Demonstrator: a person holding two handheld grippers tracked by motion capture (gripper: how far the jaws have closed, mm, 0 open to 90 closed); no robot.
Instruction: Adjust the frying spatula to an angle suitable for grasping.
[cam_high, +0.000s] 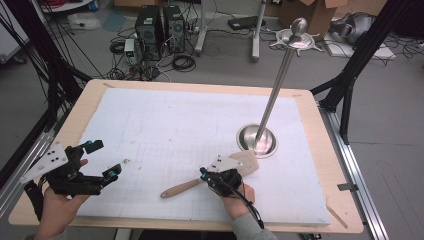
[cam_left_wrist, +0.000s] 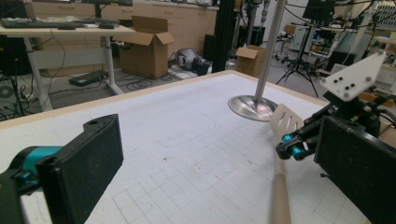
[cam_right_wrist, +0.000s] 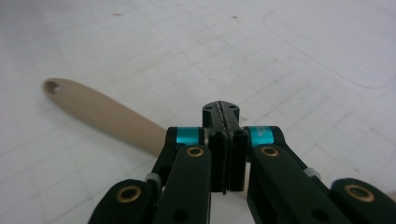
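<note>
A wooden slotted spatula (cam_high: 182, 188) lies on the white gridded mat (cam_high: 175, 125), handle toward the near left, blade (cam_high: 247, 161) toward a metal post's base. My right gripper (cam_high: 204, 174) sits over the spatula's neck, jaws shut. In the right gripper view the pads (cam_right_wrist: 222, 109) press together with nothing showing between them, and the handle (cam_right_wrist: 100, 112) runs out from under the left finger. My left gripper (cam_high: 102, 160) is held at the near left, open and empty. Its view looks between its wide jaws (cam_left_wrist: 219, 172) at the spatula (cam_left_wrist: 285, 123) and the right gripper (cam_left_wrist: 289, 148).
A chrome post on a round base (cam_high: 257, 140) stands on the mat right of centre, leaning away toward the back. The wooden table edge (cam_high: 345, 200) frames the mat. Computer towers, cables and boxes lie on the floor beyond.
</note>
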